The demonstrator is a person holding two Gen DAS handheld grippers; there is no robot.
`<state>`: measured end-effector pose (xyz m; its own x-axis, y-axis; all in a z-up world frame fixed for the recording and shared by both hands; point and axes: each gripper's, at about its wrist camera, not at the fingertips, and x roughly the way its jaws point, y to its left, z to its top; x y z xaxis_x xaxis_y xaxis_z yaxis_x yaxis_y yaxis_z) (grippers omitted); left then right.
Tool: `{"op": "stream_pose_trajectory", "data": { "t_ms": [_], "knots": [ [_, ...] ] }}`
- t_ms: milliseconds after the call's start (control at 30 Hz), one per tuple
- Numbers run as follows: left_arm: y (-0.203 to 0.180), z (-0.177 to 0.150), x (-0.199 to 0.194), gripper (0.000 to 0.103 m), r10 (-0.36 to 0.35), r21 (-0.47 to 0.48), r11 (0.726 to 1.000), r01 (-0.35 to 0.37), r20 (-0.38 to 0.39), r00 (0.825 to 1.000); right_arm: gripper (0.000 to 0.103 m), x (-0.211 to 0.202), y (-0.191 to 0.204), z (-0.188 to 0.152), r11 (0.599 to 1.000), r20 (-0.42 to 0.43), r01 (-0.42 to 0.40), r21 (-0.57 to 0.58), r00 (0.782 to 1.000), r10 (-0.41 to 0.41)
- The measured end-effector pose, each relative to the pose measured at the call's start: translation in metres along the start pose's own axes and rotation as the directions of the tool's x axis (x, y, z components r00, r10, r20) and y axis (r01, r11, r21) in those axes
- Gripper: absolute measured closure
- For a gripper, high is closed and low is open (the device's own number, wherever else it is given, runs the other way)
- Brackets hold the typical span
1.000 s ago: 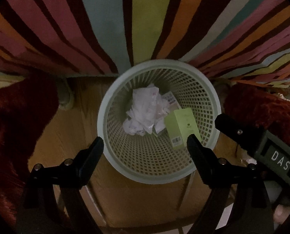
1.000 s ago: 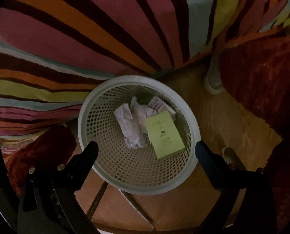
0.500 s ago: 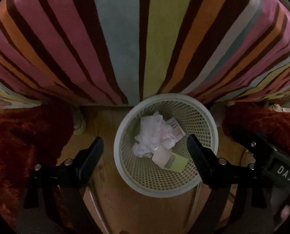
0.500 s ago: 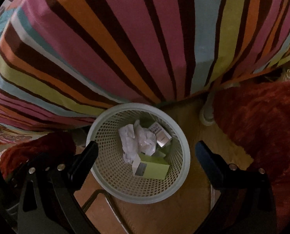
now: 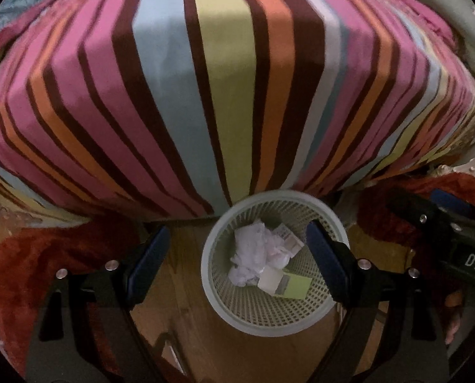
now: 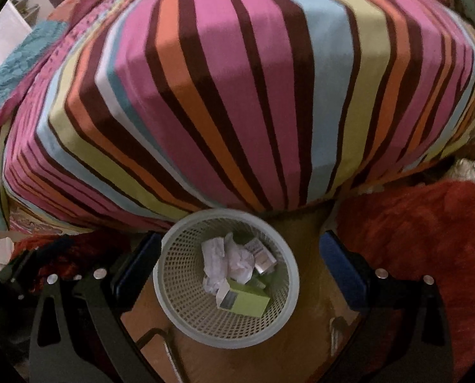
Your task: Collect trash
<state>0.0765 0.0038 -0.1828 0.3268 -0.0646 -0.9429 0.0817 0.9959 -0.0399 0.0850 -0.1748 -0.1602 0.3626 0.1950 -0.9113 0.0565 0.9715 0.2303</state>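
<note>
A pale mesh wastebasket (image 5: 224, 306) (image 6: 288, 312) stands on the wooden floor against the striped bed. Inside lie crumpled white paper (image 5: 253, 255) (image 6: 221, 261), a green box (image 5: 293, 285) (image 6: 248, 301) and a small pink-white carton (image 5: 288, 237) (image 6: 263, 255). My left gripper (image 5: 237, 255) is open and empty, high above the basket. My right gripper (image 6: 239, 265) is open and empty too, also above the basket. The right gripper's body shows at the right edge of the left wrist view (image 5: 454, 239).
A bed with a striped cover (image 5: 221, 95) (image 6: 237, 95) fills the upper part of both views. Red shaggy rugs (image 5: 30, 271) (image 6: 429, 239) lie on either side of the basket. Bare wooden floor (image 5: 269, 357) lies in front.
Both grippers have risen and pulled back from the basket, which looks smaller and lower. More of the bed top shows. The green box has tipped onto its side in the basket.
</note>
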Motion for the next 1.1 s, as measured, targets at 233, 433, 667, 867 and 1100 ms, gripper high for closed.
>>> {"op": "stream_pose_trajectory", "data": {
  "t_ms": [233,433,667,867,1100],
  "knots": [
    [-0.004,0.004,-0.037,0.018,0.026,0.043,0.999,-0.031,0.120,0.992,0.008,-0.029,0.002,0.001,0.999,0.091,0.018,-0.049,0.996,-0.014],
    [-0.005,0.010,-0.067,0.018,0.015,0.038,0.999,-0.023,0.202,0.979,0.008,-0.052,0.010,0.000,0.994,0.169,0.051,-0.101,0.985,-0.033],
    [-0.002,0.012,-0.094,0.018,-0.006,0.013,1.000,0.002,0.258,0.966,0.008,-0.085,0.014,0.005,0.992,0.257,0.060,-0.114,0.966,-0.029],
    [0.001,0.013,-0.117,0.018,0.004,-0.013,1.000,0.000,0.290,0.957,0.008,-0.111,0.022,0.007,0.989,0.341,0.069,-0.134,0.940,-0.019],
    [0.000,0.014,-0.145,0.018,-0.007,-0.023,1.000,0.016,0.329,0.944,0.008,-0.137,0.027,0.009,0.989,0.404,0.058,-0.139,0.915,0.003]
  ]
}}
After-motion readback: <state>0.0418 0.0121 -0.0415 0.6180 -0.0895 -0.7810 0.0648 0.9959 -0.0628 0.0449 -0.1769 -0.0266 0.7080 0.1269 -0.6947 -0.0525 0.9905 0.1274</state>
